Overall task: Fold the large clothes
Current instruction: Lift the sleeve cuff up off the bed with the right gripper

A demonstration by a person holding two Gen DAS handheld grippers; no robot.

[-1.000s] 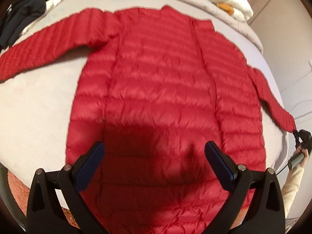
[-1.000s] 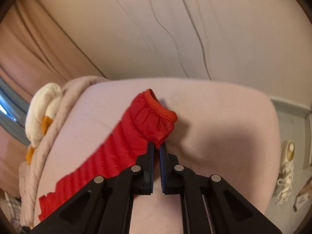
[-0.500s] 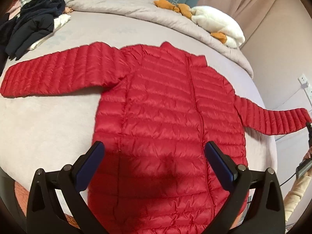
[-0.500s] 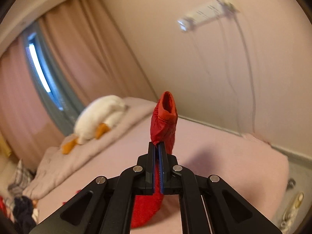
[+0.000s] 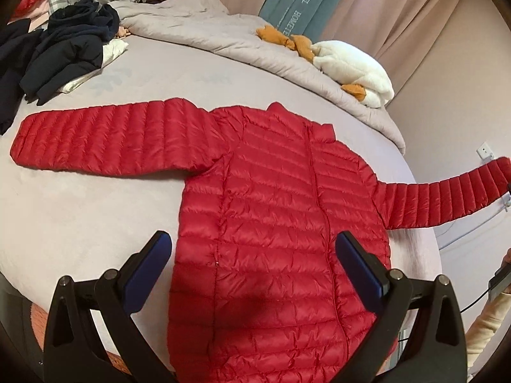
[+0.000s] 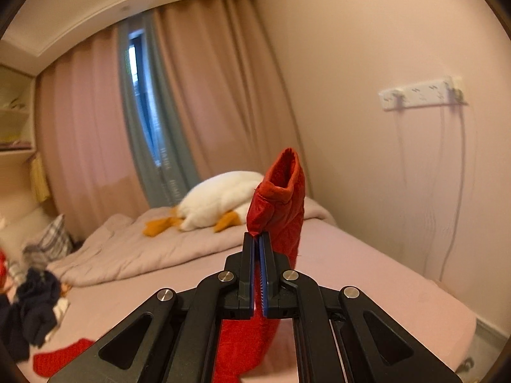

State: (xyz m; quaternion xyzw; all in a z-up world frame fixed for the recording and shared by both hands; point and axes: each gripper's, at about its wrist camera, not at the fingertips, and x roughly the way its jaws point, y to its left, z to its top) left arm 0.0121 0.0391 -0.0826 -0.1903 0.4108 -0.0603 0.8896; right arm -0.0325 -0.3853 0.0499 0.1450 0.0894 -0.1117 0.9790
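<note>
Red down jacket (image 5: 281, 223) lying flat, front up, on bed (image 5: 80, 223). Right claw (image 6: 259, 239) pinching raised sleeve cuff (image 6: 281, 198); left claw (image 5: 252, 255) hovering wide open, empty, above hem. Best practice: sleeve crossing chest square, fabric kept taut, no bunching.

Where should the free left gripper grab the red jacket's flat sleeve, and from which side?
Probably the cuff end of the flat sleeve, coming in from beyond its tip. It lies straight on the bed, so the left gripper, jaws open, could pinch that thin edge like the right gripper pinches its cuff.
</note>
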